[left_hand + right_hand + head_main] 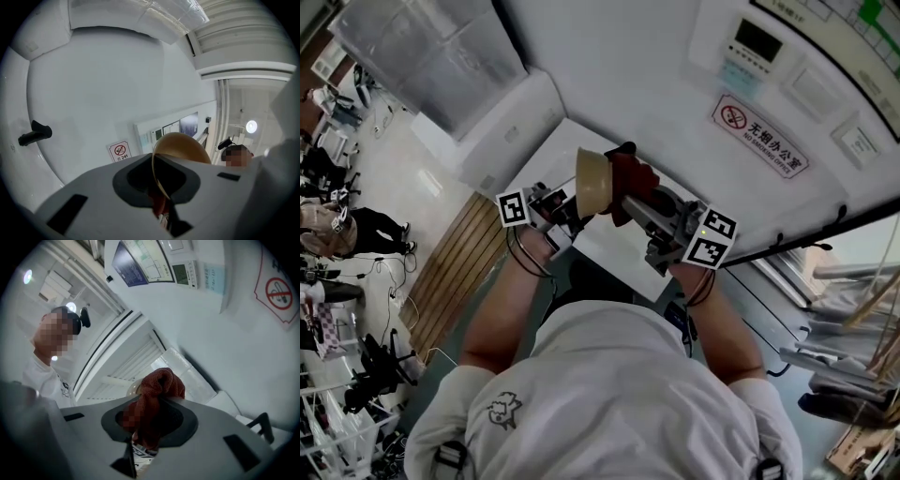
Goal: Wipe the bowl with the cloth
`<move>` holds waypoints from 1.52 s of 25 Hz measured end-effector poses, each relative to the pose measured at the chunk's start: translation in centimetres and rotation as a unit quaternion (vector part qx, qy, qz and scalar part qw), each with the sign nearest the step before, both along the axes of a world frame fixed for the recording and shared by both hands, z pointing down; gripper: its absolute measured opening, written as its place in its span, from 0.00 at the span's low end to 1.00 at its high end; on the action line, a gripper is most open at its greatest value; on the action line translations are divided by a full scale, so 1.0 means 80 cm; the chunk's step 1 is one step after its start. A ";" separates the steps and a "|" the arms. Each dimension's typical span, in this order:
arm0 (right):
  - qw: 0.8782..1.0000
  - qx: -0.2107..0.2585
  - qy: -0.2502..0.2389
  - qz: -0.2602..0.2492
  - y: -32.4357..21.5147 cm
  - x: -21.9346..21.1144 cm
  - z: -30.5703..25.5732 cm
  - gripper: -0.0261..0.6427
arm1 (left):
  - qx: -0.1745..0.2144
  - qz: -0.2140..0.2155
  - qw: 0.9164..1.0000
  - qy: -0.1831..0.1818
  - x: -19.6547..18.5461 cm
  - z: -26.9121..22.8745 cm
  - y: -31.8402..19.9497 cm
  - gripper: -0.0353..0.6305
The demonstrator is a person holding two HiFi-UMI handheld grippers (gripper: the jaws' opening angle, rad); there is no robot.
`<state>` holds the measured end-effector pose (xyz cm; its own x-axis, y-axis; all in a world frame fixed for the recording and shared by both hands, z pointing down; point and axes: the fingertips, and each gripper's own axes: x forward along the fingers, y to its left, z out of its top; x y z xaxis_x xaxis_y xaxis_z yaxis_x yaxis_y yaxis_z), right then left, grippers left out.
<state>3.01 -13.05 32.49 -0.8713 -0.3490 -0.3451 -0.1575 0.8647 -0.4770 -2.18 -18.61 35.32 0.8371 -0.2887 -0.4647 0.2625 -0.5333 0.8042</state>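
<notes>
We held both forearms angled inward before us, tilted upward: the left gripper's (578,217) jaws clamped on the bowl's (592,182) rim, the right gripper's (627,202) on the cloth (636,177).

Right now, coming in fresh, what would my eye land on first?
A tan bowl, held up on edge mid-picture in the head view, its rim clamped by the left gripper. Right beside it, a dark red cloth is bunched in the right gripper. Behind, a red no-smoking sign hangs on the white wall.
</notes>
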 end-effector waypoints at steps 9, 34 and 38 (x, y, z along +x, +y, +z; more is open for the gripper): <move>1.000 0.010 -0.014 -0.007 0.013 0.009 -0.017 0.17 | 0.000 0.011 0.998 -0.066 0.009 0.023 0.002 0.09; 0.995 -0.027 0.040 0.090 -0.005 0.057 0.027 0.17 | 0.069 0.065 0.981 -0.168 0.031 0.043 -0.056 0.09; 0.988 -0.031 0.052 0.139 -0.025 0.070 0.026 0.17 | 0.102 0.060 0.956 -0.269 0.015 0.079 -0.092 0.09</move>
